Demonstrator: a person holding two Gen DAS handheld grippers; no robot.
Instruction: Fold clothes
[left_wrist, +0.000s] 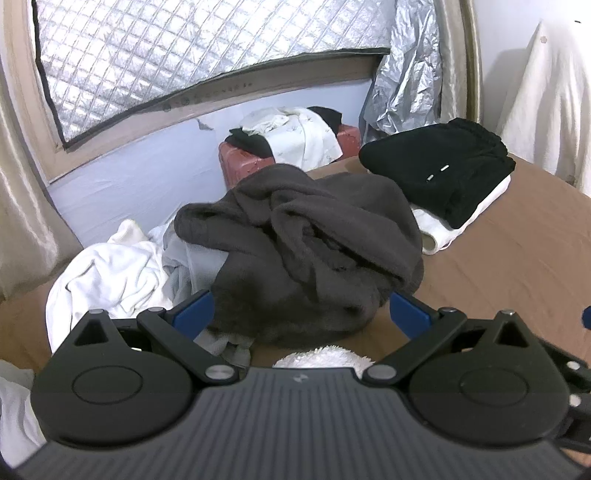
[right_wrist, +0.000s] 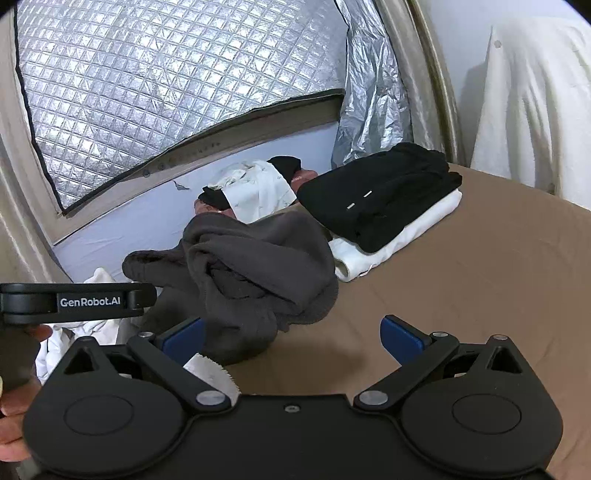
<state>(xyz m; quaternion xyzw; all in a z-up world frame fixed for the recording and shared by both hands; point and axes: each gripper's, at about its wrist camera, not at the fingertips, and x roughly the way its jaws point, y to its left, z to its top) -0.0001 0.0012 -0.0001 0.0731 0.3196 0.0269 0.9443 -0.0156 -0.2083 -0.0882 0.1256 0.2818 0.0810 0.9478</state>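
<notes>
A crumpled dark grey fleece garment (left_wrist: 306, 240) lies in a heap on the brown bed sheet (left_wrist: 517, 258); it also shows in the right wrist view (right_wrist: 251, 269). My left gripper (left_wrist: 301, 314) is open, its blue pads either side of the heap's near edge, not closed on it. My right gripper (right_wrist: 291, 334) is open and empty above the sheet (right_wrist: 461, 295), the heap at its left pad. A folded black garment (left_wrist: 439, 162) rests on a folded white one (left_wrist: 461, 218) at the back right. The left gripper's body (right_wrist: 74, 301) shows at the left of the right wrist view.
Loose white clothes (left_wrist: 107, 273) lie left of the heap, with a white towel (left_wrist: 321, 356) close under the left gripper. A red suitcase (left_wrist: 243, 162) with clothes on it stands by the wall. A foil-covered window (left_wrist: 184, 55) is behind. White cloth (left_wrist: 554, 92) hangs at the right.
</notes>
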